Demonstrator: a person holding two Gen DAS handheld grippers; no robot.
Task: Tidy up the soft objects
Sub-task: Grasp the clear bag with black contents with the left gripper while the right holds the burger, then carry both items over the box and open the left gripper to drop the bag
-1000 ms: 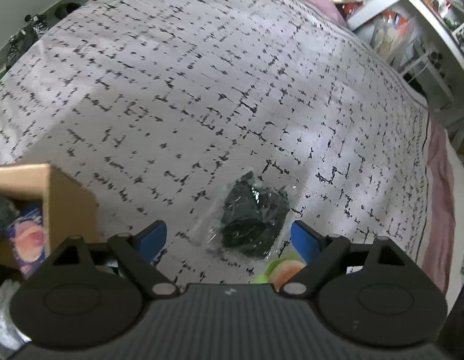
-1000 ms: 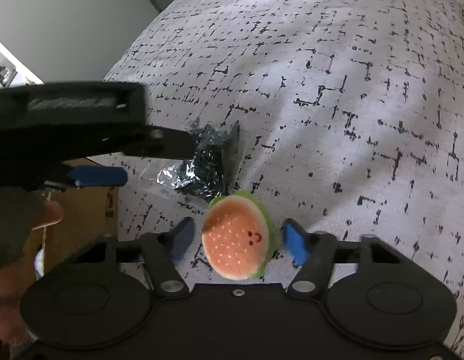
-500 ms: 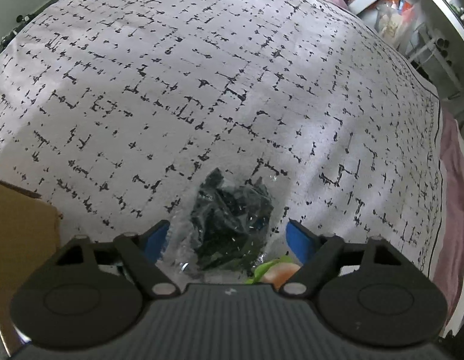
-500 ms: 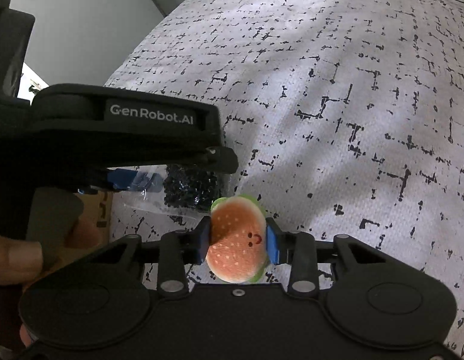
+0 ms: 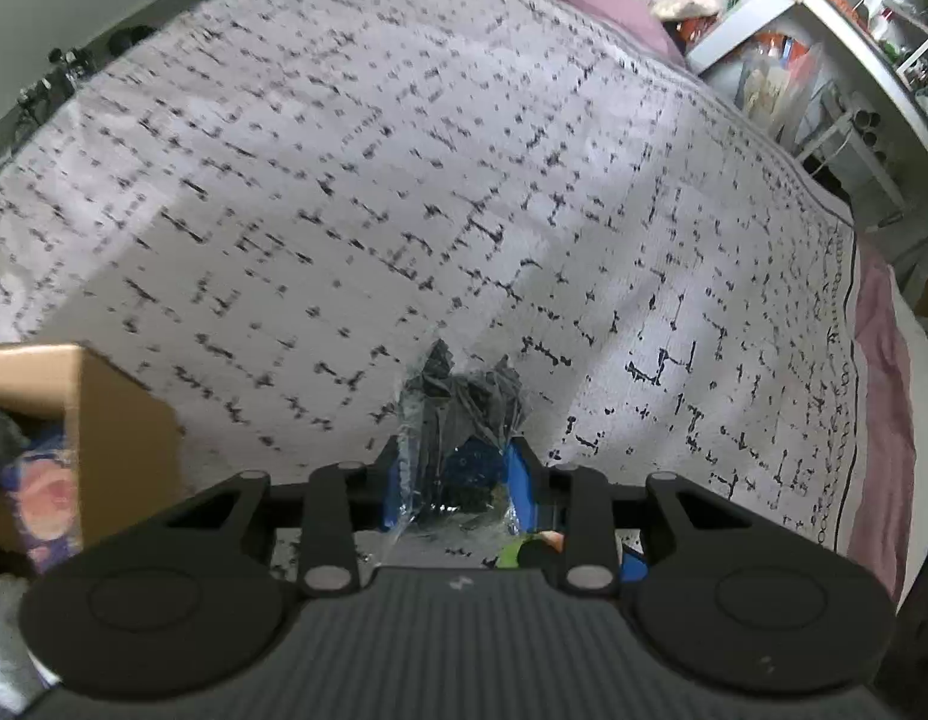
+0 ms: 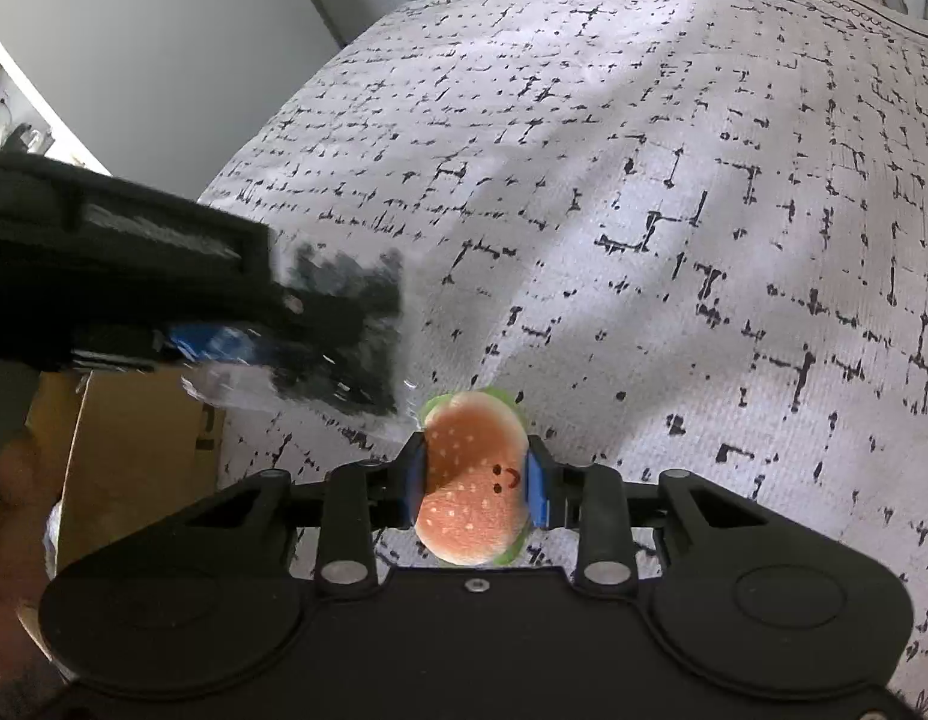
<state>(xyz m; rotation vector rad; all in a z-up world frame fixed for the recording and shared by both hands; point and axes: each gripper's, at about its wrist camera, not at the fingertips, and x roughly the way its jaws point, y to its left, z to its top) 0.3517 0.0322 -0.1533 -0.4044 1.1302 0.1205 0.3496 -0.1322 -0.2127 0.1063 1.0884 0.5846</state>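
Both grippers hold a soft item above a bed spread with a black-flecked white coverlet (image 5: 524, 192). The left gripper (image 5: 458, 480) has its blue pads drawn in against a clear plastic bag of dark material (image 5: 464, 414), which sticks out ahead of the fingertips and trails crinkled film back toward the camera; pinching the bag at its middle looks meant to keep the slippery plastic from sliding free. The right gripper (image 6: 473, 480) is closed on a burger-shaped plush (image 6: 473, 480), the pads pressing its sides so that the bun bulges forward and back between them, its small printed face turned up; a squeeze across the soft body appears to be what keeps it from dropping. From the right wrist view, the left gripper and its bag hang forward and to the left, blurred, just above the plush. An open cardboard box (image 5: 110, 414) sits to the left of the left gripper, close beside it, with other items partly visible inside; it is probably where both pieces are headed, and the bag is nearer to it. Cluttered shelves (image 5: 824, 48) stand far ahead on the right.
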